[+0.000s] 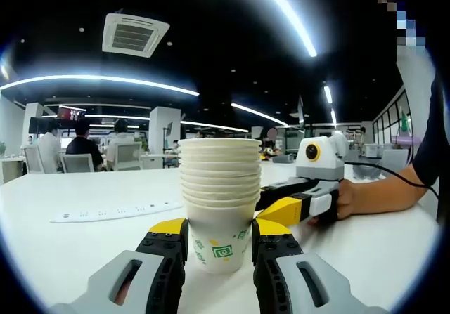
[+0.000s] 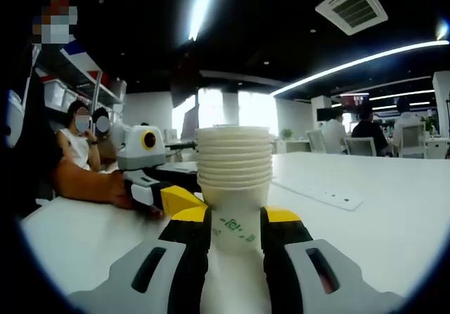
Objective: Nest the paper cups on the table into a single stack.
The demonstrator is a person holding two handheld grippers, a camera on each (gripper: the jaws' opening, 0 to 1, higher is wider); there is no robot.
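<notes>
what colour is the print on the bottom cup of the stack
Green, on the white bottom cup of the stack; clearest in the left gripper view.

Matt white paper cups on a smooth, slightly glossy white table.

Free room and obstacles.

- Stack of paper cups: upright on the tabletop, standing in the gap between the left gripper fingers; in the right gripper view it likewise stands between the right gripper fingers. Both gaps blocked.
- Opposite gripper: close beside the stack in each view, closing off that flank.
- White strip: flat on the tabletop, apart from the stack.
- Bare tabletop: open on the strip's side and beyond.
- Seated people, chairs: far background.
</notes>
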